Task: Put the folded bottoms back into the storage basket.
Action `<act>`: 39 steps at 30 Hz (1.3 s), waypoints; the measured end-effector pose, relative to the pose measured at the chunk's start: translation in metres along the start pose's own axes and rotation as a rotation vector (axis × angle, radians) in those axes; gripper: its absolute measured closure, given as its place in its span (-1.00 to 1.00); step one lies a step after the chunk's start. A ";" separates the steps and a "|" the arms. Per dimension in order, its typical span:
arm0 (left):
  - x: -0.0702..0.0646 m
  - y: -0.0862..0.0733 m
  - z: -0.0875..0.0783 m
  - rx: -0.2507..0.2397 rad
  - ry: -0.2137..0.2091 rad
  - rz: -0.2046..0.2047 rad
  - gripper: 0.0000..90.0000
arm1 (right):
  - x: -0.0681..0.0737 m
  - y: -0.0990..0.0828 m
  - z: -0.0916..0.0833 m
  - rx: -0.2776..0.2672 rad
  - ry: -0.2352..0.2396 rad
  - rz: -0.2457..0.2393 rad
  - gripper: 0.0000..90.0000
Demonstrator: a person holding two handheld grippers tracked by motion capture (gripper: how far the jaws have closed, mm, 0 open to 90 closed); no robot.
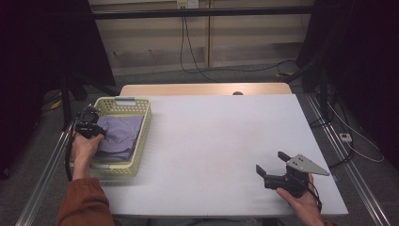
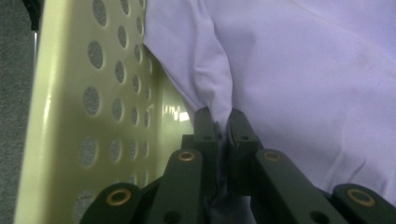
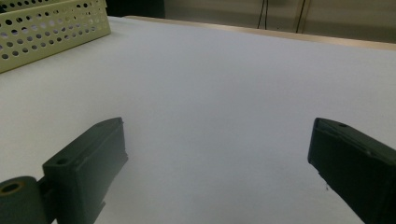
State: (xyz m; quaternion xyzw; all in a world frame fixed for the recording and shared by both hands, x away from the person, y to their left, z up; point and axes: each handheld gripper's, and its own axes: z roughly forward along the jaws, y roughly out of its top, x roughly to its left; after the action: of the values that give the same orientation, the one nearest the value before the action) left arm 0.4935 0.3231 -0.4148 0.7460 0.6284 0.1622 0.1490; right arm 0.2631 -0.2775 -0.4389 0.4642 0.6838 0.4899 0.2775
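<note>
A: Closest in, the left gripper: fingers clenched on a fold of the lavender cloth, pinched right by the inner wall of the perforated yellow basket. Fabric bunches into the gap between the fingers and runs on below them.

B: Where's the cloth overall?

A: Folded flat in the basket, at about 9 o'clock on the bench. Left hand comes in over the basket's left rim.

B: Handling?

A: My read: light, limp, zero stiffness. It'll drape and unfold once lifted, not come up as a stack. Looks smooth, so a thin single-layer pinch could slip. The present bite takes a gathered fold, a better hold than a flat edge.

B: Risks?

A: Trailing cloth could drag on the basket rim; the basket looks light, so it may tip or slide along. Lift straight up, clear the wall first.

B: Right side?

A: Right gripper at roughly 5 o'clock, fingers released wide, nothing between them, just above bare bench. Free to catch a second corner once the cloth hangs.
</note>
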 end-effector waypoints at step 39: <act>0.006 -0.002 -0.011 -0.118 -0.111 0.027 0.63 | -0.001 -0.001 -0.001 0.001 -0.001 0.004 -0.90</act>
State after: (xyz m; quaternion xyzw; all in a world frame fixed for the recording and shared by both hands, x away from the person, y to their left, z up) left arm 0.4877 0.3298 -0.4057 0.7522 0.5985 0.1591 0.2251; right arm 0.2627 -0.2784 -0.4393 0.4660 0.6830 0.4897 0.2767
